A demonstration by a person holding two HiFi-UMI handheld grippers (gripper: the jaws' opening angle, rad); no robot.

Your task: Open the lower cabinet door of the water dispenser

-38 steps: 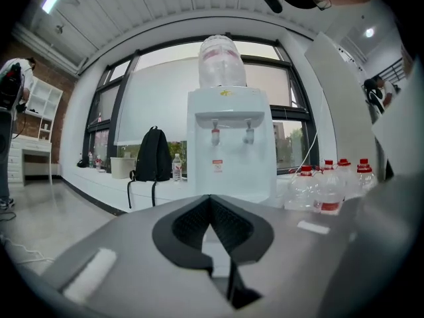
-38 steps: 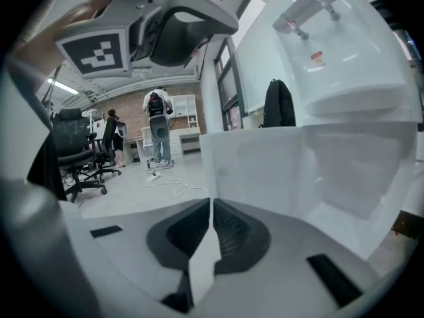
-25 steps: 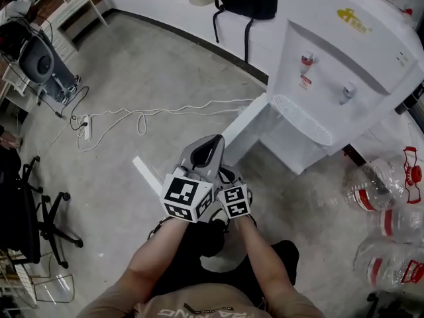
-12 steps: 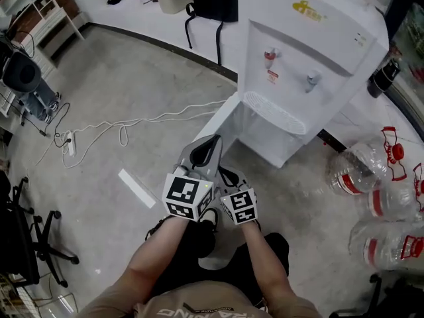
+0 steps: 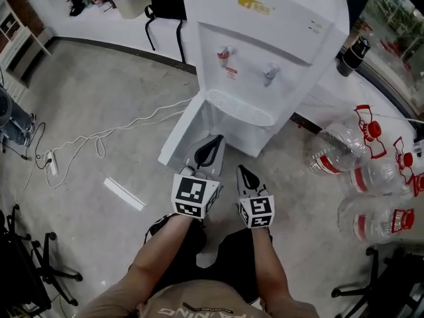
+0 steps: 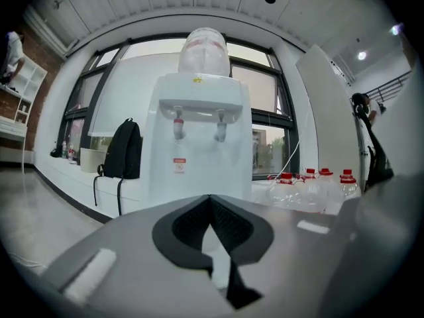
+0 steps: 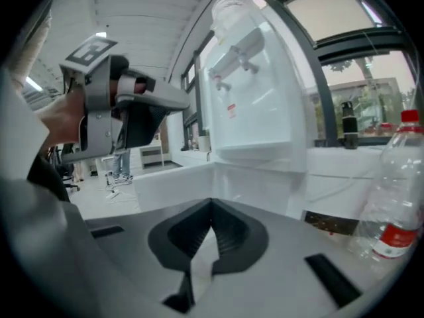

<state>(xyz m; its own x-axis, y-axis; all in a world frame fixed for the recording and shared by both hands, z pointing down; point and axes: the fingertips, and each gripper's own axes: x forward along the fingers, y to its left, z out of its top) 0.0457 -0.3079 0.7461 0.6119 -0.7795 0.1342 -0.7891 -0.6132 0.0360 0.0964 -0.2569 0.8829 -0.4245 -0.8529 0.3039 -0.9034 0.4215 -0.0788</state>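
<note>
Door first: the lower cabinet door (image 5: 180, 132) already stands swung wide from the water dispenser (image 5: 265, 38). It hangs at the dispenser's left front corner as I see it, with its free edge aimed back toward me. I judge it a thin, stiff, light plastic leaf, smooth and a bit slippery, best pinched at that free edge. Its long axis is upright, I reckon. The left gripper (image 5: 212, 144) hovers just in front of the dispenser's base and the right gripper (image 5: 243, 171) further out. Both have their fingers pressed together, holding nothing.
</note>
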